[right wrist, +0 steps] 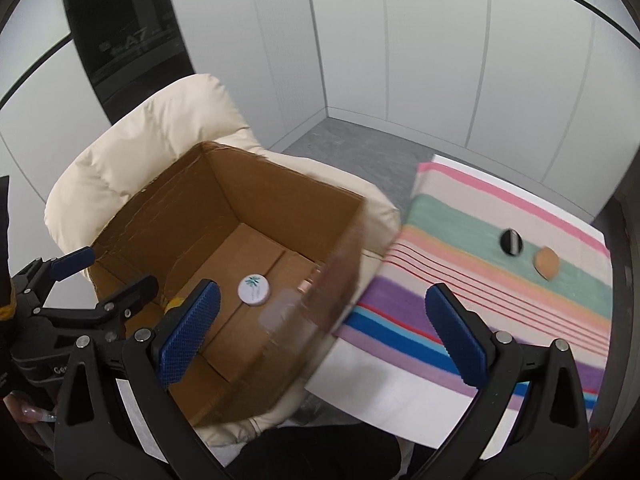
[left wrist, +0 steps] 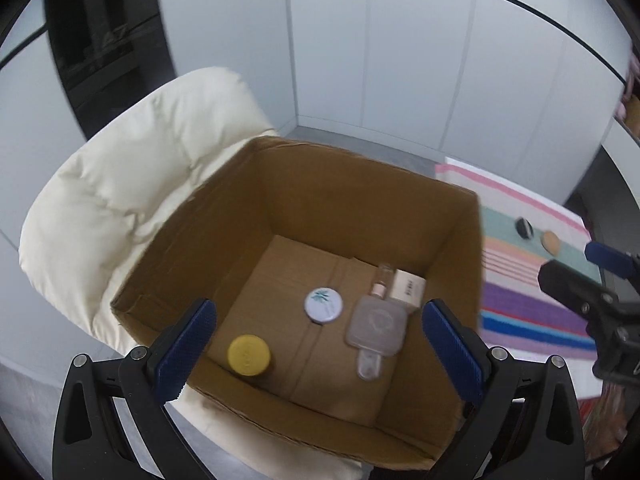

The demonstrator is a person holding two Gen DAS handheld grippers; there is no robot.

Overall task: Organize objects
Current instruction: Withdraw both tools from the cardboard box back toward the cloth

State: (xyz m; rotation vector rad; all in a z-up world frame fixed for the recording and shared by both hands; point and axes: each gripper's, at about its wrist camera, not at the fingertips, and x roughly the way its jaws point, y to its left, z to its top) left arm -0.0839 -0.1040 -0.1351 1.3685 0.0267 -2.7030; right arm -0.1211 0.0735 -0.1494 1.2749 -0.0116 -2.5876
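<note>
Above the open brown cardboard box (left wrist: 304, 216), I am holding my left gripper (left wrist: 320, 344) spread apart and empty; my right gripper (right wrist: 324, 336), likewise apart, is hovering beside the striped cloth (right wrist: 520, 300).

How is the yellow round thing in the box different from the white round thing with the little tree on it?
The yellow-lidded jar has a plain yellow top, while the white round tin carries a small blue-green palm picture. The yellow-lidded jar stands taller, with a dark body showing under its lid; the white round tin looks flat and low. The jar sits in the box's near corner, the tin nearer the middle. Both are round and lie inside the cardboard box.
</note>
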